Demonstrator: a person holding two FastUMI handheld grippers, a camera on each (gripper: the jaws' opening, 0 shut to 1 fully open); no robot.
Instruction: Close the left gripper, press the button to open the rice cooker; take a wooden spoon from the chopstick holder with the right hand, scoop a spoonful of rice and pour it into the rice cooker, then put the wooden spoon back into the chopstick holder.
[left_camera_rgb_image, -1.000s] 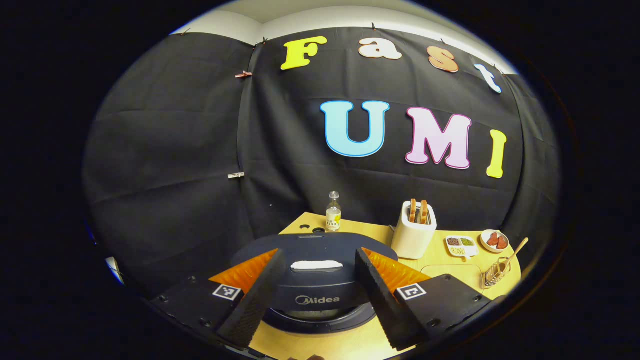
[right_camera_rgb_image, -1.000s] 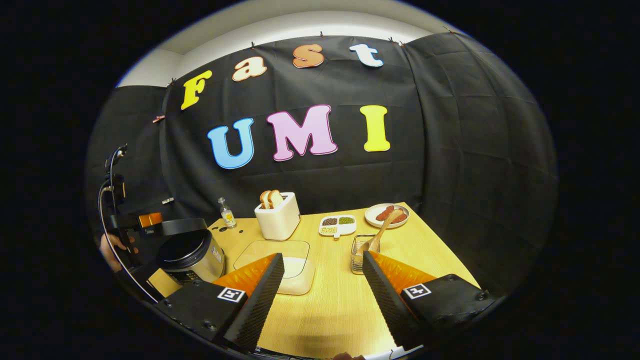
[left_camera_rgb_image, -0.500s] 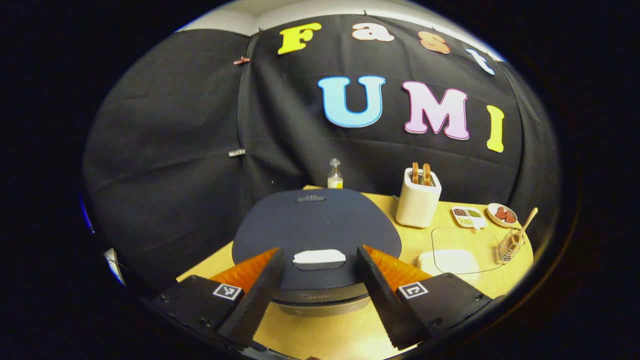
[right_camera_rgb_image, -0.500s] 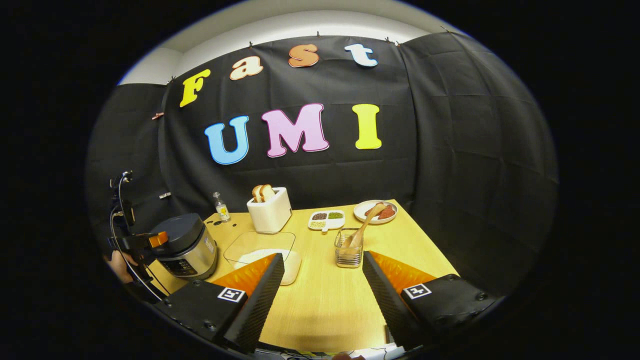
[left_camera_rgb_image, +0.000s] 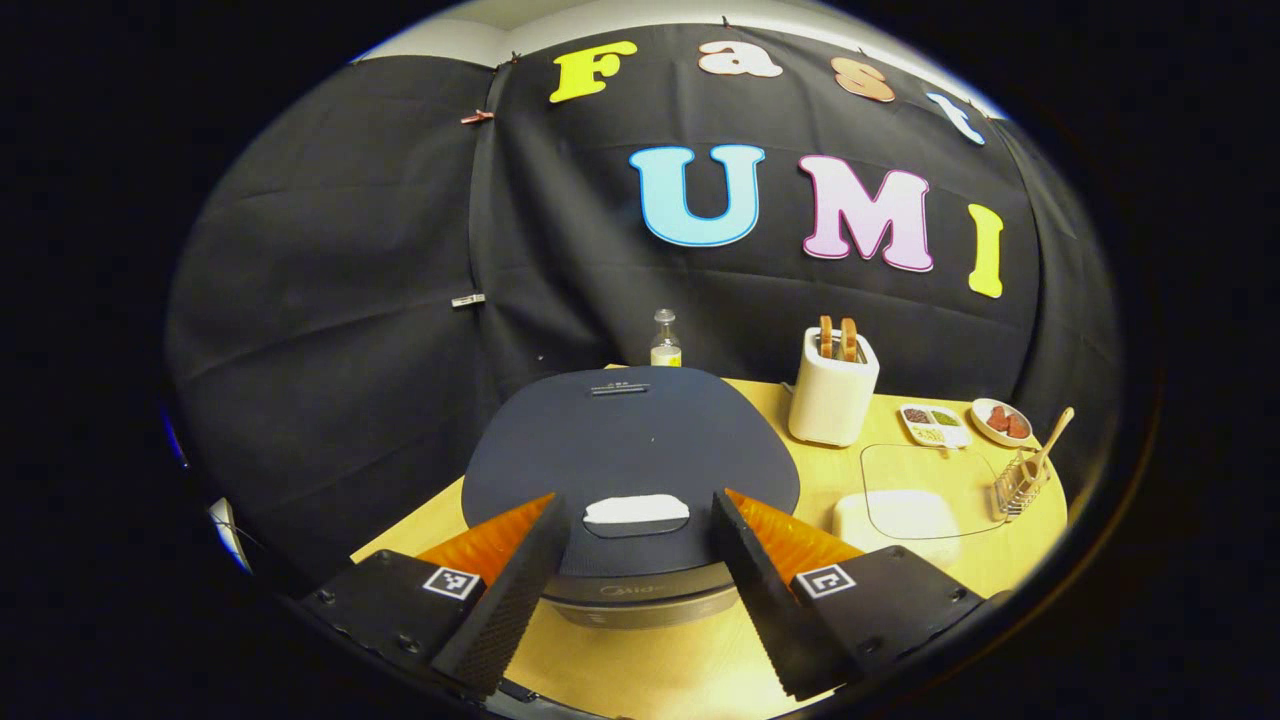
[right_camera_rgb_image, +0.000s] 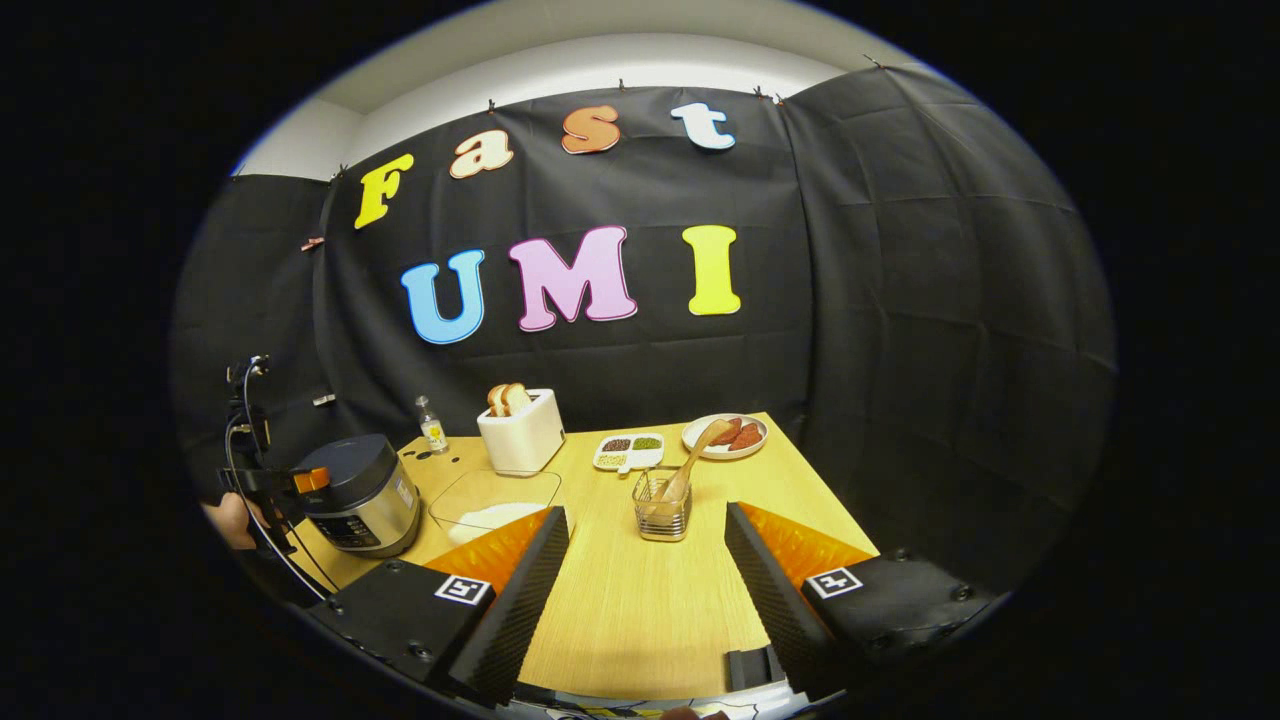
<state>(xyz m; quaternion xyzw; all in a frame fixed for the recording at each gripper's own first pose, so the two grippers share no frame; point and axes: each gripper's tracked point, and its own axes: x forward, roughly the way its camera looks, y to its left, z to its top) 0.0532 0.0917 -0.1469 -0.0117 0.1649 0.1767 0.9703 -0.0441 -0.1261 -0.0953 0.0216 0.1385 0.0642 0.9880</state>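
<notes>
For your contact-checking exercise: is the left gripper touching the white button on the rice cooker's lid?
Apart. In the left gripper view the left gripper is open, its fingers either side of the white button on the rice cooker, with dark lid showing between each finger and the button.

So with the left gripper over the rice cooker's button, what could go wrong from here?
1. The left gripper is open, its fingers to either side of the white button on the rice cooker. If it descends unshut, it may miss the button.
2. The wooden spoon leans in the light wire holder; a pull by the right gripper might tip it.
</notes>
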